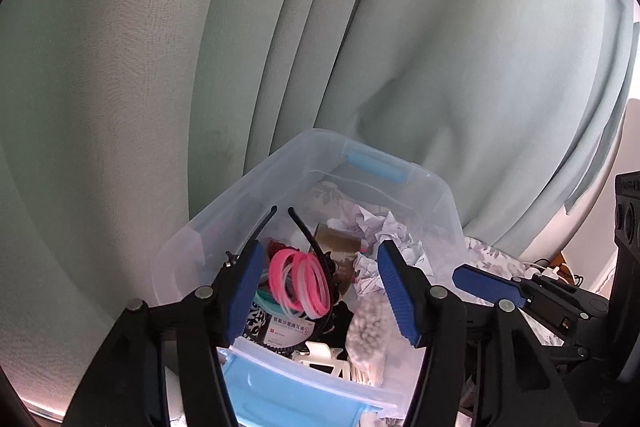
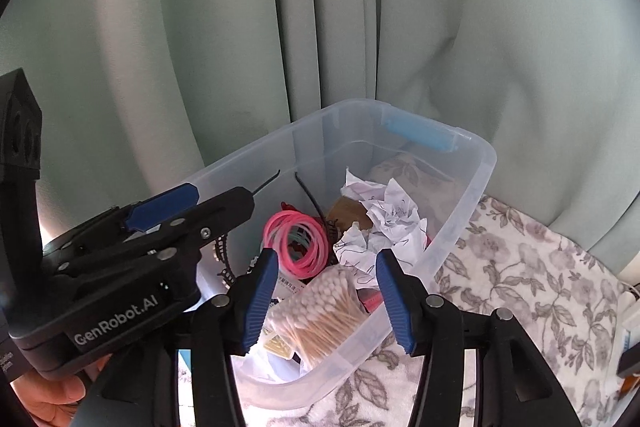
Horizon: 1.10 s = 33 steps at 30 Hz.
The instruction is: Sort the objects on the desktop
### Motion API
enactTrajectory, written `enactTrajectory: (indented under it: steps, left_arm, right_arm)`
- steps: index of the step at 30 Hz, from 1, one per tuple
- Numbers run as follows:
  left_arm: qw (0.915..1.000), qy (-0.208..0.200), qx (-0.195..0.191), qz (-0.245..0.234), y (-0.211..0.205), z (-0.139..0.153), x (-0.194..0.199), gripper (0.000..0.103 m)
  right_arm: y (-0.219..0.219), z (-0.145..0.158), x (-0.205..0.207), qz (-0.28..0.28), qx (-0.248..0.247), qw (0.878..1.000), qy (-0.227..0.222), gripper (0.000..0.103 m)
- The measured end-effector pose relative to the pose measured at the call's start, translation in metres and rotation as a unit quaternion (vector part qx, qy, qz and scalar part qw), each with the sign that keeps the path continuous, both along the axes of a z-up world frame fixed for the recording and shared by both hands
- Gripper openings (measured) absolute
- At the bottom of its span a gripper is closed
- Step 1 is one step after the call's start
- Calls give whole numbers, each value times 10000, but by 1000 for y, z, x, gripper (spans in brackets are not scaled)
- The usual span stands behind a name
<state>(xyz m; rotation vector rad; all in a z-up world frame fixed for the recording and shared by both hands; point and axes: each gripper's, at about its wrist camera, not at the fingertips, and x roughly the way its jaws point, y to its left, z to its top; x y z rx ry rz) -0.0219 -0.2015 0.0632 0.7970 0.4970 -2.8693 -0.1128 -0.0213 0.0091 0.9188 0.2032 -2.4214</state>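
One clear bin (image 2: 472, 183) under your two spread, empty claws, left (image 1: 320, 291) and right (image 2: 324, 299): pink bands (image 2: 298, 243), crumpled paper (image 2: 388, 215), one cotton-swab pack (image 2: 320, 311).

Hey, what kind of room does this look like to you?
Probably a home, maybe a bedroom: pale green curtains hang behind, a floral cloth covers the surface, and a clear bin holds household odds like cotton swabs.

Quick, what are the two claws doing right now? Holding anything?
Left claw: open, holding nothing, above the clear bin.
Right claw: open, holding nothing, above the cotton swabs in the bin.
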Motion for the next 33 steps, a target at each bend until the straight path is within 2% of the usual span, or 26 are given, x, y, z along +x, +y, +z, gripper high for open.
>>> enactTrajectory:
  steps: [13,16,24,26,29,33]
  left_arm:
    - [9999,110,-80,24,-71,30,41,62]
    - [9998,137,-116,36,-76,35,53,68]
    - [9995,162,-272,17,-118,53,82,72]
    - [9994,169,-311,12,-129,58,90,77]
    - [9992,178,-369,5,-145,65,101,79]
    - [9991,155,-403,-25,-169,72,118,81]
  right_arm:
    - [0,14,16,-30,-43,9999,123,63]
    - [1,17,21,-12,-72,9999,152,65]
    - [6,26,37,-10,-170,9996,206,77]
    - [8,28,41,-19,-165,9996,228,82]
    - [10,29,44,-27,-146,9995,293,87]
    - [14,30,49,-50,-108,9992,373,100]
